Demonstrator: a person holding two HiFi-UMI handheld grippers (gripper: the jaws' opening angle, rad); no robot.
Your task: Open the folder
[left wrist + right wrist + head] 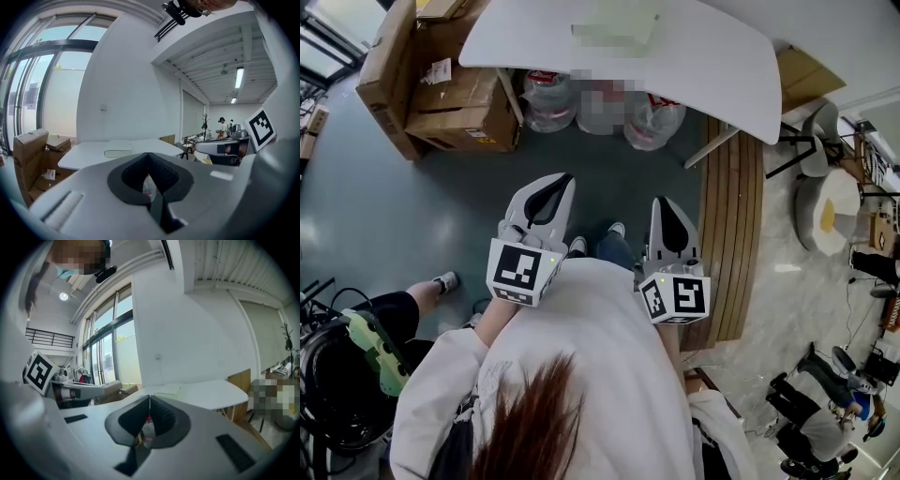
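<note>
A pale green folder (614, 28) lies flat on the white table (712, 66) at the top of the head view, partly under a mosaic patch. It also shows as a thin slab in the left gripper view (118, 153) and the right gripper view (166, 391). My left gripper (551, 184) and right gripper (666, 204) are held side by side in front of my body, well short of the table. The left gripper (149, 155) has its jaws together with nothing in them. The right gripper (149, 397) is likewise shut and holds nothing.
Cardboard boxes (441, 84) are stacked left of the table, and large water bottles (548, 98) stand under it. A slatted wooden platform (736, 234) runs along the right, with a chair (811, 150) beyond. Another person's leg (422, 295) is at the left.
</note>
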